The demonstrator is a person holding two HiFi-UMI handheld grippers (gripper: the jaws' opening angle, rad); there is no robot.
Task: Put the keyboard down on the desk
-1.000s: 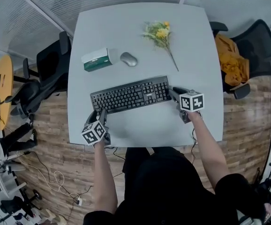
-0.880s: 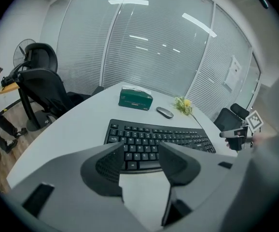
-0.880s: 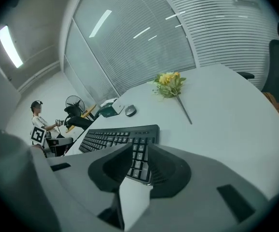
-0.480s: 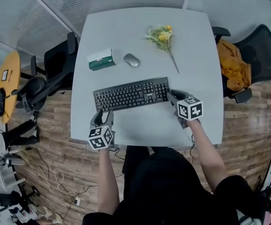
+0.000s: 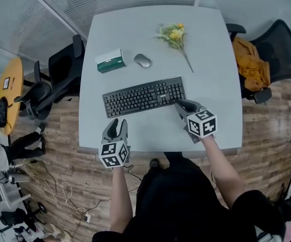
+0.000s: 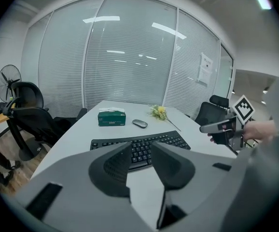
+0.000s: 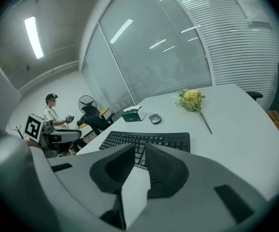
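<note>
Head view, with both gripper views. The keyboard (image 5: 144,97) lies flat on the desk (image 5: 206,74), near the middle and a little toward the person's side. Neither pair of tongs touches it.

Its long axis runs across the desk from the person's left to right. It is slightly skewed, so the right end sits a little farther from the person than the left.

The keyboard lies ahead of both tongs. The right tongs (image 5: 182,106) are the nearer pair, with tips just beside the near right corner. The left tongs (image 5: 115,124) hang over the near edge of the desk, apart from the left end.

Each gripper view looks between its own jaws at the keys beyond. Both pairs have just been closing. The left now stands about half apart and the right narrower, though a gap still shows. Nothing is between the jaws of either pair.

The keyboard is black, low and full-width, with a number block at its right end. It looks rigid and rests evenly.

A mouse (image 5: 142,60), a green box (image 5: 110,61) and a sprig of yellow flowers (image 5: 173,34) lie farther back, well apart from it.

Judged from this arrangement, the set-down appears complete. Any coming move needs only to draw the tongs toward the person, away from the keyboard's near edge.
</note>
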